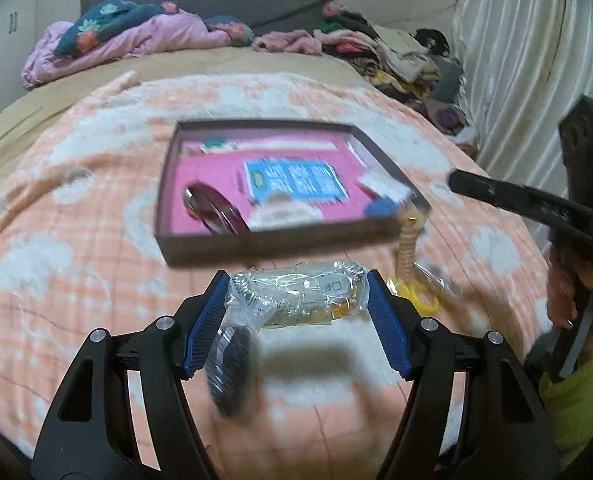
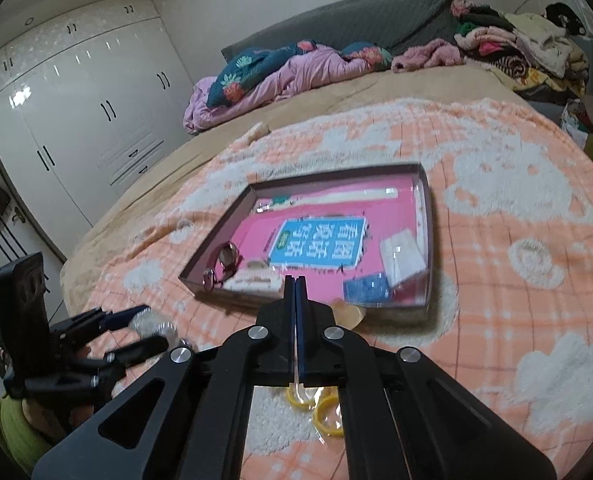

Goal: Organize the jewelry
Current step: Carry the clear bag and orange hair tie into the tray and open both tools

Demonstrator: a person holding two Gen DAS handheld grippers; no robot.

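Jewelry sealed in a clear plastic packet (image 1: 296, 296) hangs between the blue pads (image 1: 204, 332) of the left gripper (image 1: 296, 320), whose jaws are partly closed on its two ends, just short of a shallow box (image 1: 280, 240) with a pink lining. The packet looks light, crinkly and slippery; a dark watch-like piece (image 1: 232, 376) dangles from its lower left, so a hold across the bulkier middle seems safer. The right gripper (image 2: 295, 320) has its jaws pressed together, apparently holding nothing, above yellow rings (image 2: 320, 408) in film. Everything rests on a soft, fuzzy peach-and-white blanket (image 1: 76, 220) spread over a bed (image 2: 336, 92), with piled clothes (image 1: 376, 48) and white wardrobes (image 2: 76, 120) beyond.
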